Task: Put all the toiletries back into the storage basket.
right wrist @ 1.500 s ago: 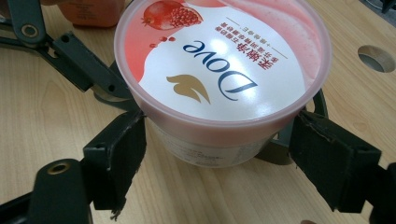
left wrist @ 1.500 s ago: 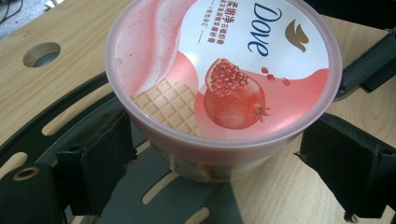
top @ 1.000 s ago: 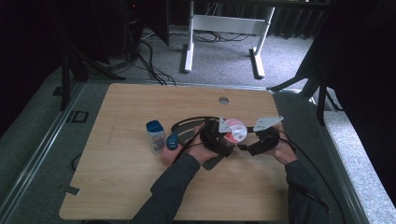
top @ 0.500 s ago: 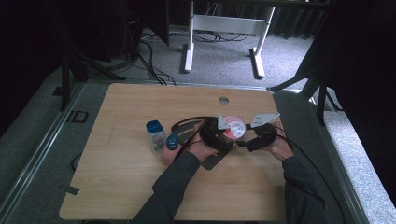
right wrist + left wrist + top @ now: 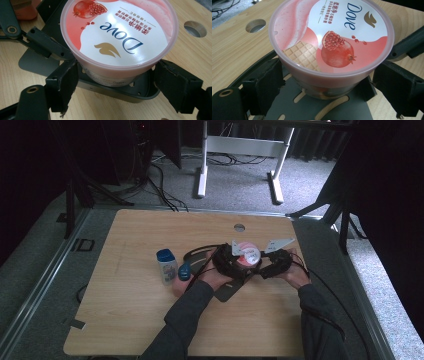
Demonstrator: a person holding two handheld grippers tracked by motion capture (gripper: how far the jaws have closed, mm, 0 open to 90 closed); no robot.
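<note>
A pink Dove tub [image 5: 247,254] with a pomegranate lid stands at the table's middle on a dark grey slotted plate [image 5: 294,105]. My left gripper [image 5: 239,265] reaches it from the left. In the left gripper view, the left gripper [image 5: 328,83] has its black pads [image 5: 265,83] pressed on the tub [image 5: 329,42] under the lid rim. My right gripper [image 5: 261,262] comes from the right. In the right gripper view, the right gripper [image 5: 116,78] has its jaws flanking the tub [image 5: 120,37], with a thin gap at the right pad [image 5: 175,85].
A blue-capped bottle [image 5: 166,265] and a small blue object [image 5: 184,270] stand left of my left hand. A round hole [image 5: 239,227] lies in the tabletop behind the tub. Cables trail from both grippers across the table. The table's edges are far from the tub.
My right gripper has slid left until its jaws sit around the tub. The left gripper and the tub have shifted only slightly.
</note>
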